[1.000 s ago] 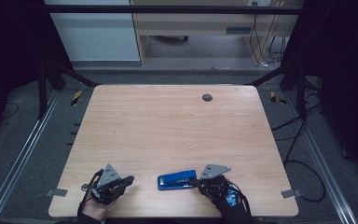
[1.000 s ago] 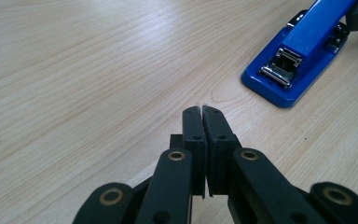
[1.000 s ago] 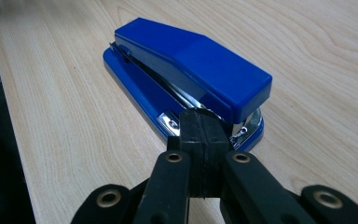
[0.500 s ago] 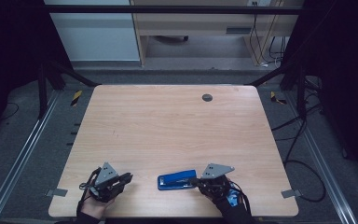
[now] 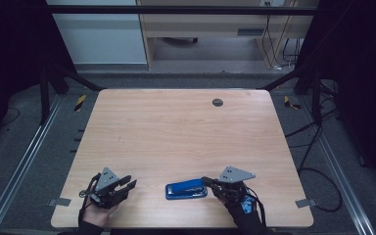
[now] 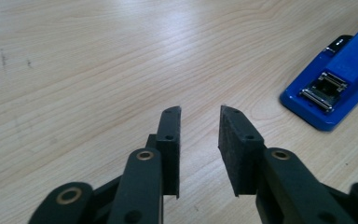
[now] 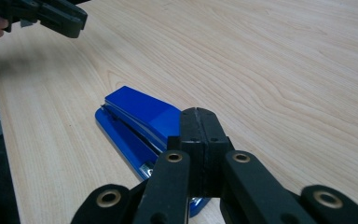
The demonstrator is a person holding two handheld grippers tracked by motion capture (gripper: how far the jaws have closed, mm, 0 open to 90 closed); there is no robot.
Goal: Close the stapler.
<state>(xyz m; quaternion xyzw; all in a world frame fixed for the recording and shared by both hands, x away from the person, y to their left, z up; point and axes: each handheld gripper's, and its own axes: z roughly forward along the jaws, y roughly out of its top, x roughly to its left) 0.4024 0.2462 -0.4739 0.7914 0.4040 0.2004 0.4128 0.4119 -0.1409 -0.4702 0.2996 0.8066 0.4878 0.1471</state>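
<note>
Left gripper [image 6: 199, 116] has just been opening — a narrow gap, nothing between its jaws. Right gripper [image 7: 199, 114] hovers pressed closed over the blue stapler [image 7: 140, 119] — holding nothing.

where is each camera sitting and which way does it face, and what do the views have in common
High view: fixed above the person's side, looking forward and down on the wooden table; both hands enter from the bottom, left gripper left, right gripper beside the blue stapler.
Left gripper view: rides the left gripper, looking along its parted jaws, which have just been opening with nothing between them, across the tabletop.
Right gripper view: rides the right gripper, jaws shut, over the stapler's near end.
Shared: all three show the stapler.
</note>
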